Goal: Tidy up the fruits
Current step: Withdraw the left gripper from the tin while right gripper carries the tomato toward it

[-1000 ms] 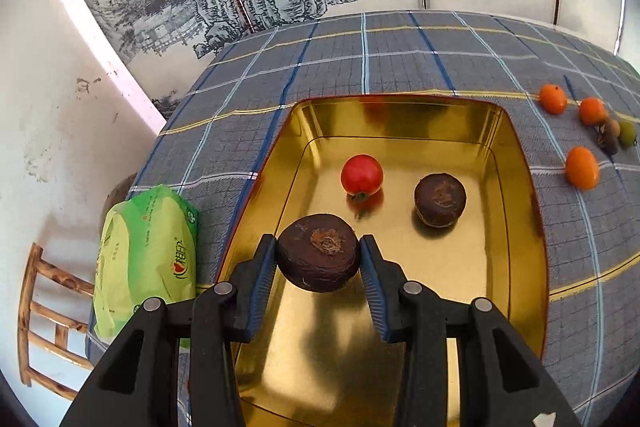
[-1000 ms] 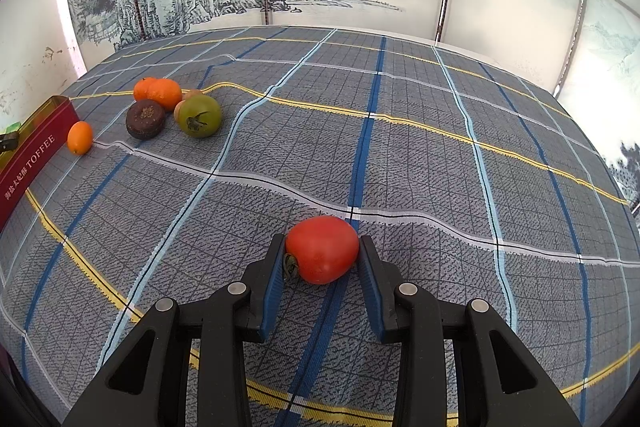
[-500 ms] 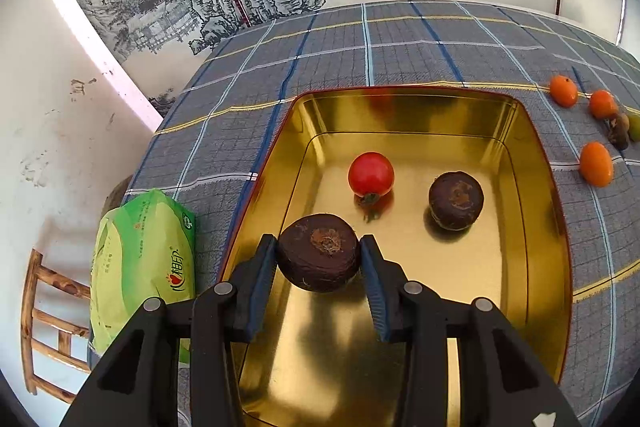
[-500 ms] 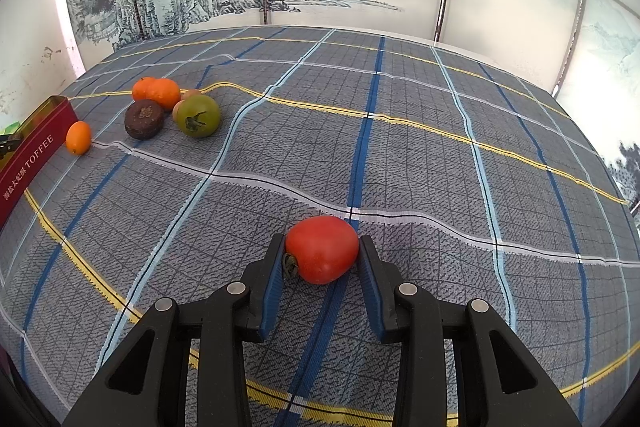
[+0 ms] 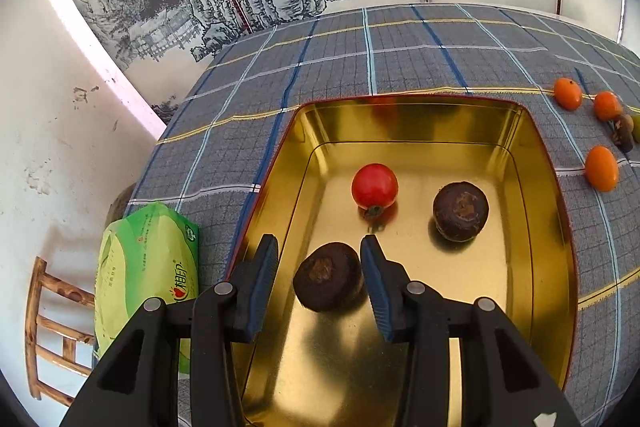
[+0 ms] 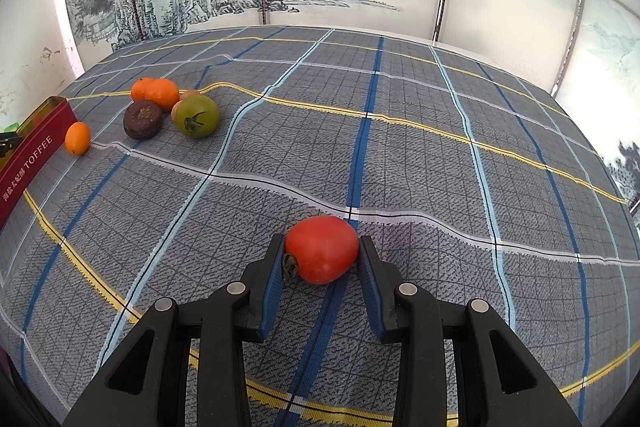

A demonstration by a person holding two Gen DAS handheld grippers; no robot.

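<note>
- The left gripper (image 5: 319,267) stands wide over the gold tin (image 5: 536,155). A dark brown fruit (image 5: 328,277) lies on the tin floor between the pads; the left pad is clear of it.
- A small red tomato (image 5: 375,186) and a second dark fruit (image 5: 461,211) lie deeper in the tin.
- The right gripper (image 6: 322,261) clamps a red tomato (image 6: 322,249) low on the plaid tablecloth (image 6: 420,147).
- More fruits (image 6: 168,111) lie grouped near the tin's red wall.

The small green fruit (image 5: 637,127) was cut off by the left wrist view's right edge; the red rectangular toffee tin (image 6: 28,155) ran off the right wrist view's left edge.
</note>
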